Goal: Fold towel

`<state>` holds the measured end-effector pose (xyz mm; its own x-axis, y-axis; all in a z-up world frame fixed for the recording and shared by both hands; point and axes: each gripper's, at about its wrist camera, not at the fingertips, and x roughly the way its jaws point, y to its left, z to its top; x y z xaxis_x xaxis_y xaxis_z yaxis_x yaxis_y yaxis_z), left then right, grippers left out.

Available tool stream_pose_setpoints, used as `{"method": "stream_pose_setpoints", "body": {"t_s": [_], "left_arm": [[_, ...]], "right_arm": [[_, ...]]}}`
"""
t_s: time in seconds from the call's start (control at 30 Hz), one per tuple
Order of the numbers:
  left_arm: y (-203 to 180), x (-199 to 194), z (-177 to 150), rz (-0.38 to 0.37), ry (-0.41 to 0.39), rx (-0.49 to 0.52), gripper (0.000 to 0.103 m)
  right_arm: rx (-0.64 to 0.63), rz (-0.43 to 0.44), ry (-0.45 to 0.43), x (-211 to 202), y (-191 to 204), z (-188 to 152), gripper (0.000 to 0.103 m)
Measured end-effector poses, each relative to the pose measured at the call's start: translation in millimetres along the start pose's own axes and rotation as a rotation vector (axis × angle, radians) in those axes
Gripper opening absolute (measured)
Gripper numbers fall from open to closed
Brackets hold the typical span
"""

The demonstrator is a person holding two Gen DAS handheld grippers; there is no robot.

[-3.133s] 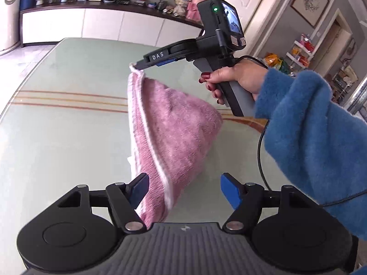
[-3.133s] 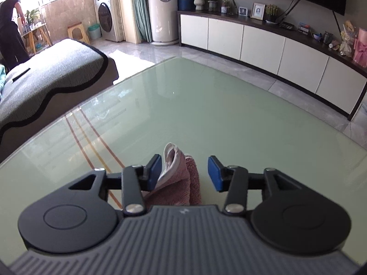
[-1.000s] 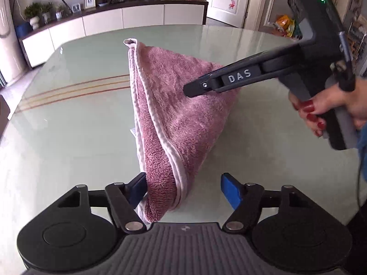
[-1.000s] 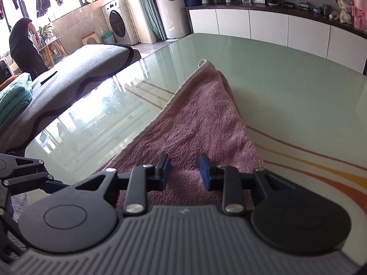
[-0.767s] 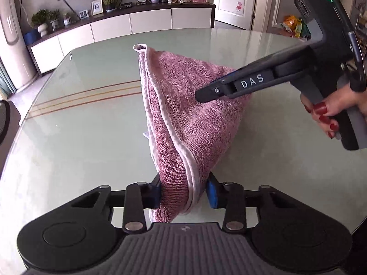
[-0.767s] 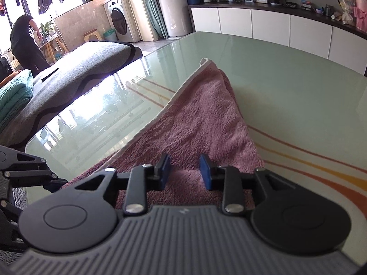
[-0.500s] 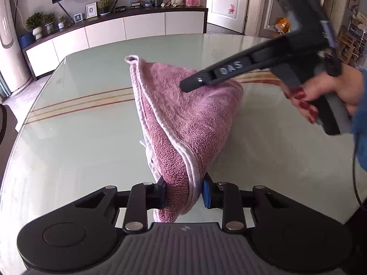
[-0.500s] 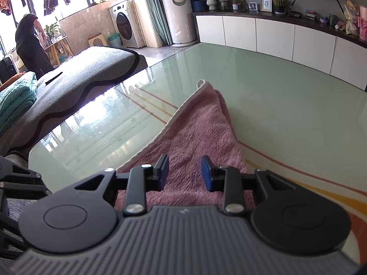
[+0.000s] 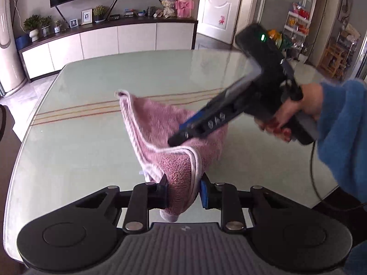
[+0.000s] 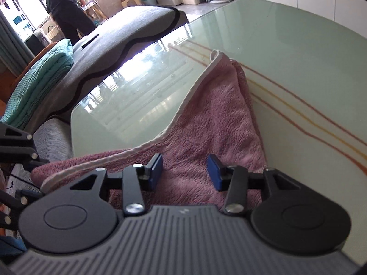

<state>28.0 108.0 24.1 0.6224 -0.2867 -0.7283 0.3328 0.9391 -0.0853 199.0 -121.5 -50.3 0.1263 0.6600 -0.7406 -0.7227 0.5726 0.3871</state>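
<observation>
The right gripper (image 10: 184,171) has spread open over the pink towel (image 9: 169,137); the left gripper (image 9: 183,191) pinches its near corner, long axis running far-left.

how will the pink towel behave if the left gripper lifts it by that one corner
Probably floppy: the pink towel already sags between the left gripper and its far corner. Its thick pile looks grippy, unlikely to slip. The trailing part may drag on the glass table.

Daylight from windows (image 10: 13,11) glares off the glass table (image 10: 146,96). Right gripper (image 9: 181,135) motion-blurred in left view. Fisheye bends both frames' edges.
</observation>
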Motion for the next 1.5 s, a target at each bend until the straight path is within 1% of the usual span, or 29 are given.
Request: {"method": "stream_pose_setpoints", "body": {"t_s": [0.07,0.13,0.2,0.23,0.27,0.3,0.37,0.43,0.47,0.53,0.63,0.73,0.8,0.83,0.9,0.93,0.97,1.0,1.07,1.2,1.3,1.4,1.5], "left_arm": [[1,-1,5,-0.002,-0.016,0.000,0.028],[6,3,12,0.009,-0.028,-0.005,0.028],[9,7,17,0.011,-0.039,-0.014,0.028],[11,8,20,0.009,-0.042,-0.019,0.028],[12,9,23,0.008,-0.045,-0.022,0.028],[13,10,27,0.008,-0.048,-0.022,0.028],[15,13,34,0.009,-0.050,-0.017,0.028],[17,19,44,0.018,-0.049,-0.001,0.028],[18,22,48,0.022,-0.048,0.001,0.028],[23,27,58,0.027,-0.046,-0.009,0.028],[32,34,71,0.024,-0.045,-0.037,0.028],[37,42,84,0.050,-0.045,-0.020,0.028],[39,51,93,0.061,-0.035,-0.011,0.028],[41,55,97,0.064,-0.029,-0.010,0.028],[44,63,105,0.072,-0.021,-0.006,0.028],[45,67,109,0.079,-0.019,-0.001,0.028],[46,71,113,0.088,-0.016,0.004,0.029],[47,75,117,0.098,-0.014,0.009,0.030],[49,83,123,0.115,-0.003,0.008,0.030],[61,100,132,0.141,0.004,-0.011,0.037],[67,110,134,0.140,0.008,-0.035,0.038],[70,117,135,0.156,0.008,-0.040,0.039],[73,123,135,0.179,0.002,-0.043,0.043]], "right_arm": [[0.044,0.023,-0.008,-4,-4,0,0.043],[0.112,0.034,-0.077,-18,-13,3,0.043],[0.157,0.065,-0.170,-39,-23,4,0.044],[0.165,0.069,-0.196,-47,-27,4,0.050],[0.172,0.073,-0.221,-56,-31,3,0.061],[0.160,0.069,-0.229,-62,-32,3,0.066],[0.075,0.068,-0.205,-74,-27,-1,0.087],[0.004,0.062,-0.192,-81,-21,-4,0.092],[-0.063,0.041,-0.186,-83,-12,-7,0.093],[-0.122,0.017,-0.174,-80,-4,-10,0.093],[-0.182,0.006,-0.167,-73,5,-12,0.093],[-0.225,0.007,-0.166,-66,10,-12,0.093],[-0.265,-0.018,-0.149,-57,14,-10,0.093],[-0.288,-0.047,-0.133,-48,17,-9,0.093],[-0.299,-0.080,-0.119,-42,17,-11,0.088],[-0.296,-0.099,-0.112,-35,16,-9,0.077],[-0.276,-0.098,-0.108,-32,12,-9,0.062],[-0.254,-0.096,-0.105,-29,7,-8,0.056],[-0.176,-0.057,-0.125,-25,-6,-5,0.049],[-0.080,-0.013,-0.141,-28,-25,-3,0.047],[-0.047,-0.005,-0.132,-28,-31,-3,0.046],[-0.013,0.001,-0.125,-24,-36,-2,0.045],[0.006,0.003,-0.127,-24,-37,-3,0.045]]}}
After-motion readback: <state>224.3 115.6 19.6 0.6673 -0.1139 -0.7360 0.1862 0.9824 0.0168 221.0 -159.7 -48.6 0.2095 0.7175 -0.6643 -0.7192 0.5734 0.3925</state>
